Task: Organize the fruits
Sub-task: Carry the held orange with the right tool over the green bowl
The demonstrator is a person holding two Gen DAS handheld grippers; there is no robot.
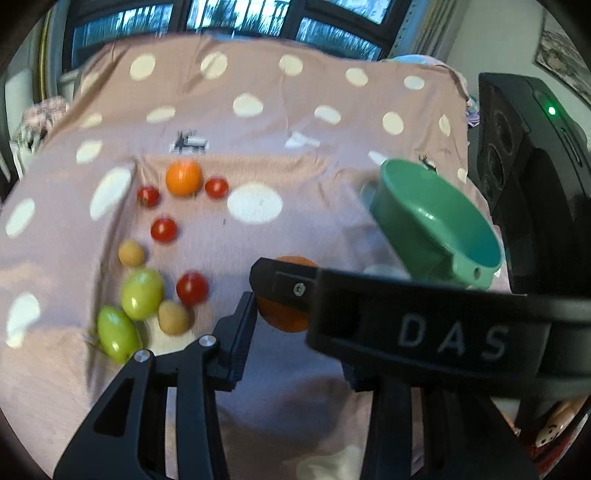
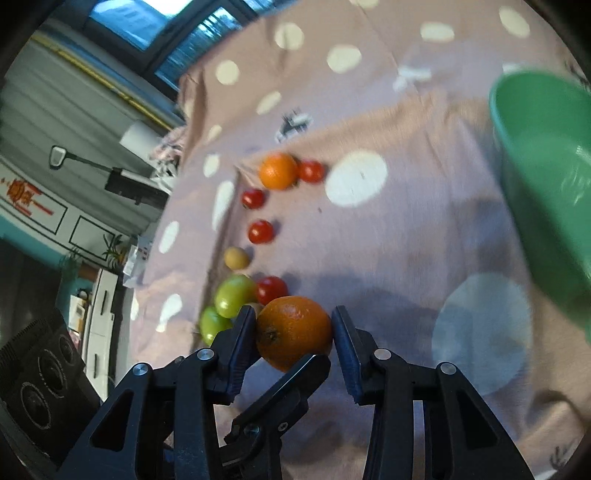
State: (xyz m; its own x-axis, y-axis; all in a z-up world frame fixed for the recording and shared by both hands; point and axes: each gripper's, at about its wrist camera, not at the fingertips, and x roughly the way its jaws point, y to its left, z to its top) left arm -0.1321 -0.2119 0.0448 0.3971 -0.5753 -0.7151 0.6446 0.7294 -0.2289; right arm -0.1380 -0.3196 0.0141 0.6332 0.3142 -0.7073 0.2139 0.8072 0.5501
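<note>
Right wrist view, nearest first: my right gripper (image 2: 295, 325) is clenched on a round, dimpled orange (image 2: 293, 332), one black pad touching each side of it. A black finger of the left gripper (image 1: 295, 332) crosses just below the fruit. On the left wrist view those left fingers stand apart with only cloth showing in the gap, though the right gripper's body hides one tip.

Just beyond the held orange, on the left, lies a cluster – two green oval fruits (image 2: 234, 295), touching each other, a shiny red tomato (image 2: 271, 290) beside them and a small tan round fruit (image 1: 173, 316). Further up the line come a second tan fruit (image 2: 237, 257) and two more red tomatoes (image 2: 260, 231), well apart from one another. At the far end a second orange (image 2: 277, 171) has a tomato (image 2: 311, 171) right against it.

Off to the right, a green plastic bowl (image 1: 436, 225) with a small handle sits tilted – I cannot tell what supports it. Everything rests on a pink cloth with white dots (image 2: 388, 240), and a dark-framed window (image 1: 236, 18) stands behind.
</note>
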